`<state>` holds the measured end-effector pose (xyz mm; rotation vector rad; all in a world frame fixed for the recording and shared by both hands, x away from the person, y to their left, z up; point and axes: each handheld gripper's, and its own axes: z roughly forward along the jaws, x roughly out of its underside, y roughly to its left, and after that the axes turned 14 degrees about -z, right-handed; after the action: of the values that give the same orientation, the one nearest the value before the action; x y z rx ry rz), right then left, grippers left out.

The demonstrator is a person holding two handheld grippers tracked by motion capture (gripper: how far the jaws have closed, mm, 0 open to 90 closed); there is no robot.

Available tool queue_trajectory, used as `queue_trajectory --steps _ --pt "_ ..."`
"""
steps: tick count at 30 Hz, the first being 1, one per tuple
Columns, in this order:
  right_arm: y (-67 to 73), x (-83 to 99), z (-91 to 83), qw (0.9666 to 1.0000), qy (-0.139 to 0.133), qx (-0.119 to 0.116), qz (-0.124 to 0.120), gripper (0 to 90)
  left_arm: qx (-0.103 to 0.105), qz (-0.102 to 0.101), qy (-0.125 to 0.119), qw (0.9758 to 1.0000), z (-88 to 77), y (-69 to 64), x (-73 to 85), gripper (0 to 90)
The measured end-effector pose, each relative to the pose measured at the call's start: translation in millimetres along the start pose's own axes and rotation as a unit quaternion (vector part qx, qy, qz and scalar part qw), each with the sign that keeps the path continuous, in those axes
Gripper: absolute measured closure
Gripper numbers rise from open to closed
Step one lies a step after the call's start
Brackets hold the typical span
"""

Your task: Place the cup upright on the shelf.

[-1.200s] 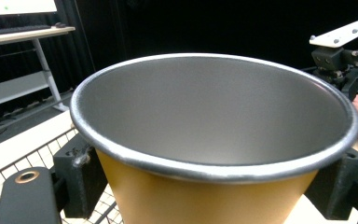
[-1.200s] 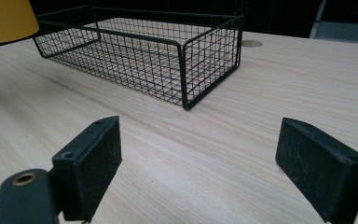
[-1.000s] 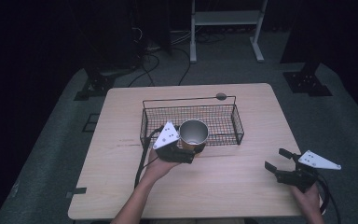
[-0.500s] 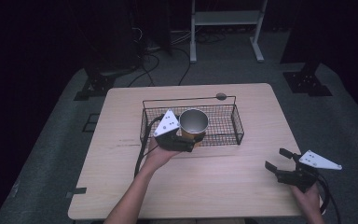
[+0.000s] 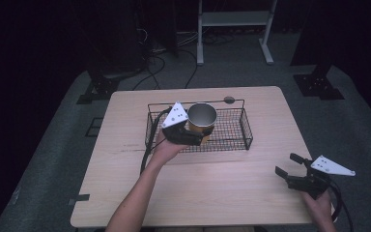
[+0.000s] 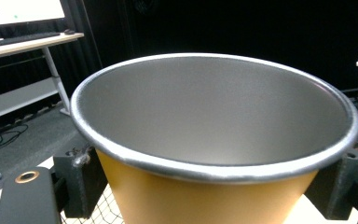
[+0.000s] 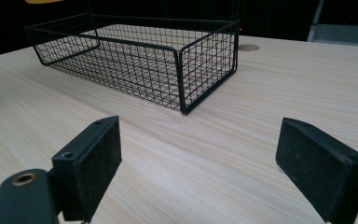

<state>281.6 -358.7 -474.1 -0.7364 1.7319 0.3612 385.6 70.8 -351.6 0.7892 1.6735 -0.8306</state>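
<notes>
Left claw [image 5: 198,138] is clamped on the yellow cup [image 5: 202,119] low on its wall, cup upright with its steel-lined mouth up, held over the left half of the wire basket [image 5: 244,129], which sits mid-table [image 5: 125,193], far side. Judging by that, the step is setting the cup down inside the basket. Keep it level, lower straight onto the mesh floor, clear of the left and near walls so the claw doesn't snag the rim wire, and let go only once the base sits flat. Right claw [image 5: 286,165] rests near the right edge with jaws wide apart, nothing in them, well apart from the basket
</notes>
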Motion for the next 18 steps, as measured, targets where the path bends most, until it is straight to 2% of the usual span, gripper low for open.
queue_trajectory --steps 3,9,16,18 --pt "-0.2 0.0 0.0 1.0 -0.001 0.001 0.0 13.2 0.0 0.002 0.001 1.0 2.6 3.4 -0.7 14.5" --pt "-1.1 0.1 -0.2 1.0 -0.004 0.002 0.001 13.2 -0.002 -0.008 0.002 1.0 9.8 14.7 -3.9 14.5" --pt "-0.9 0.1 0.0 1.0 -0.004 0.002 0.001 13.2 0.005 -0.025 -0.01 0.9996 13.6 25.6 -5.3 14.6" --pt "-0.7 0.0 0.0 1.0 -0.002 0.003 0.002 13.2 0.003 -0.023 -0.006 0.9997 14.8 27.7 -4.7 14.6"
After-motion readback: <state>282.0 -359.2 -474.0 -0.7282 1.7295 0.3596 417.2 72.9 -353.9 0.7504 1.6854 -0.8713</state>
